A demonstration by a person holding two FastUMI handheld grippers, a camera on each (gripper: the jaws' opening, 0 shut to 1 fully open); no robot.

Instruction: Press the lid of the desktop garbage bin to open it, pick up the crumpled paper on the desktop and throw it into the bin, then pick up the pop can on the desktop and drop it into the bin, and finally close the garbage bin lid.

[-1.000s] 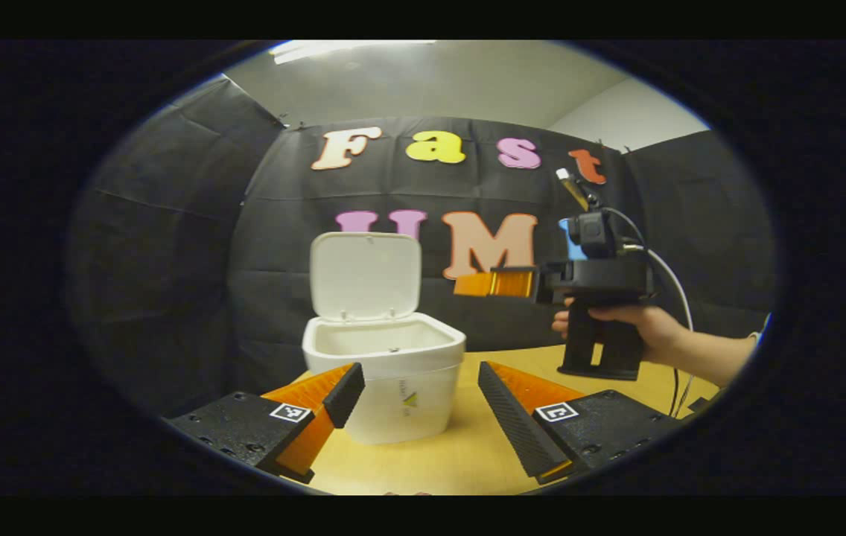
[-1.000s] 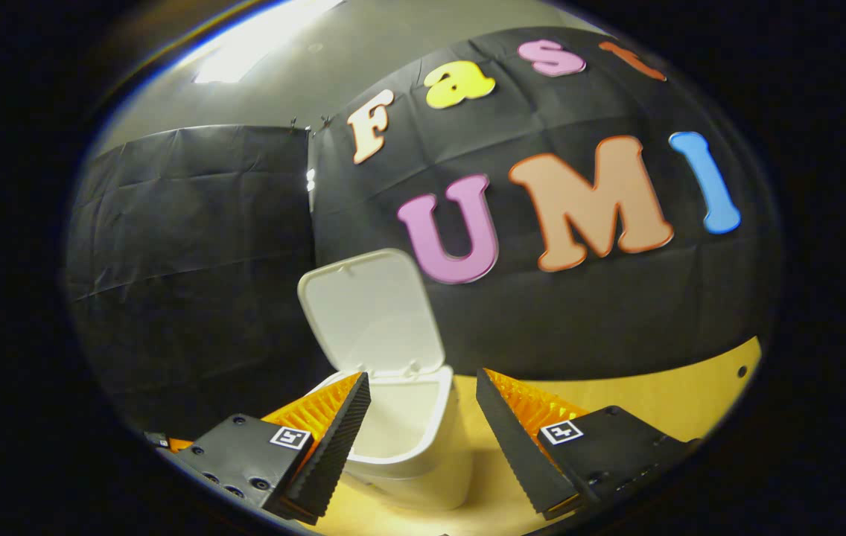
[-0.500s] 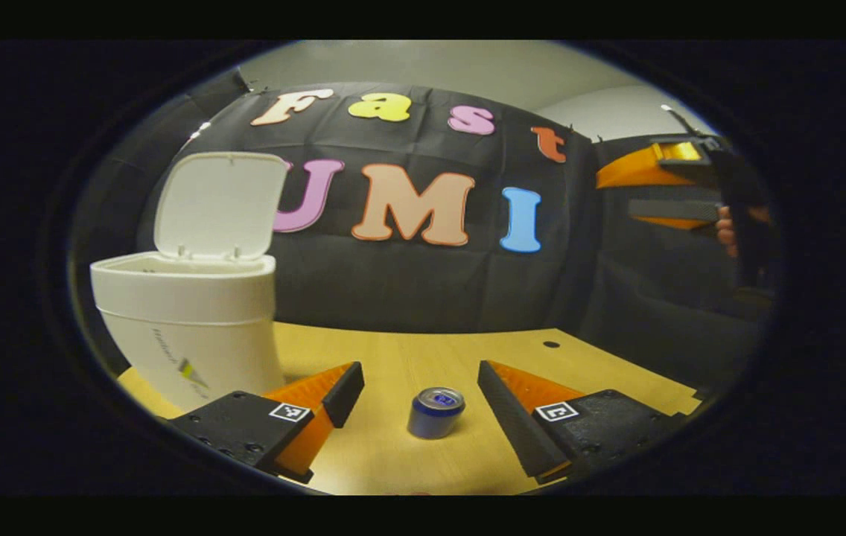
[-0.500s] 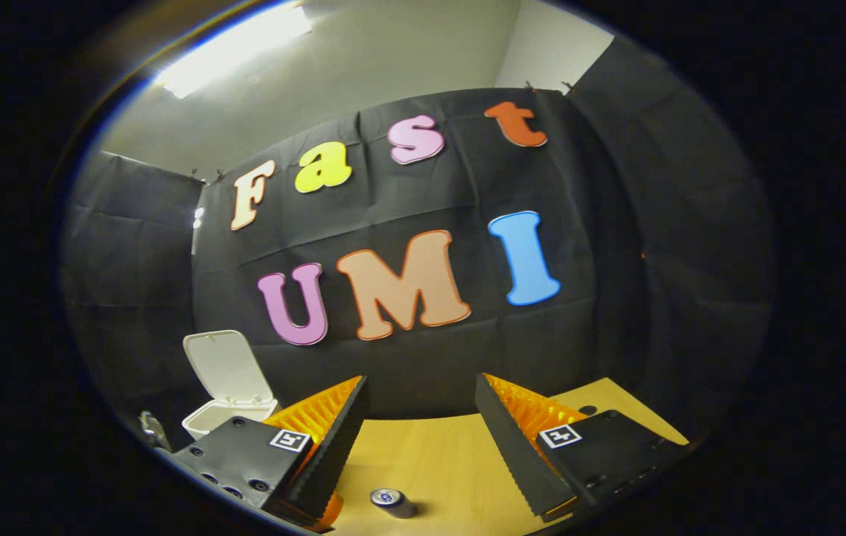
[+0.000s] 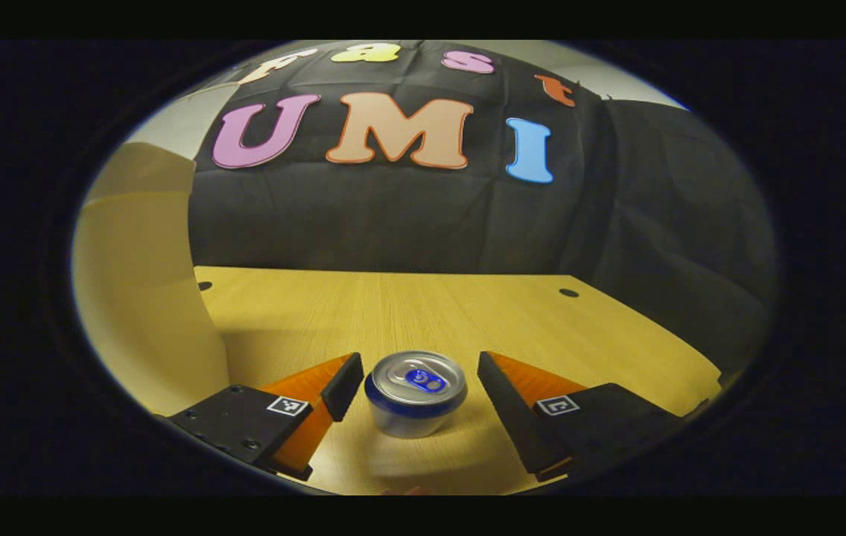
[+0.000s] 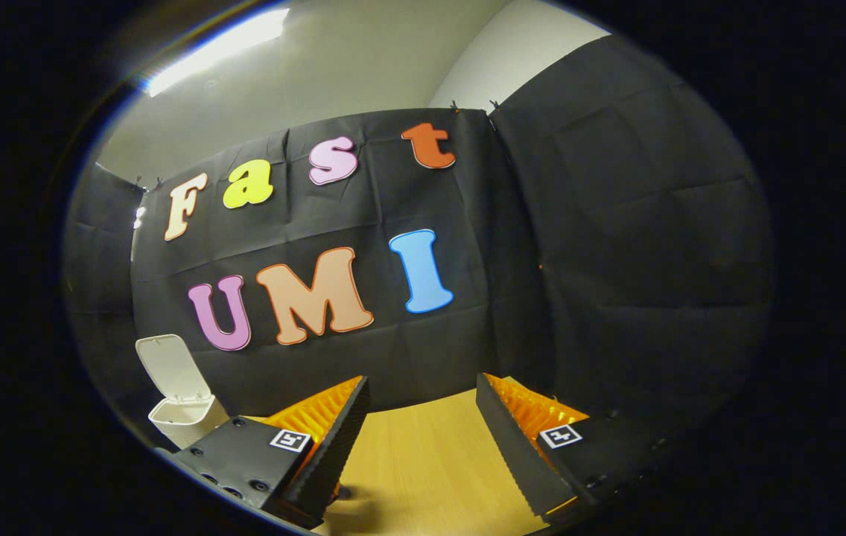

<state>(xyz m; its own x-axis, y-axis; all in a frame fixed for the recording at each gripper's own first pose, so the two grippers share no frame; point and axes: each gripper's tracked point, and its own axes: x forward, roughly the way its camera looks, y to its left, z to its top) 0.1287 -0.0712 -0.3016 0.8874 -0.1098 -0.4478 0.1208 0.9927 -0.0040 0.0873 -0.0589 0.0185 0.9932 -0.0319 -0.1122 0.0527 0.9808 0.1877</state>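
Left gripper view: pop can upright on worktop, between wide left claw, ungrasped; right claw wide, empty; bin lid open; can drop, lid closing outstanding

We brought the left gripper down and forward until the pop can, which had stood ahead of the fingers, sat upright between the spread fingers without touching either. The bin slid to that view's left edge. We swung the right gripper away rightward, so the bin shrank toward the lower left of its view.
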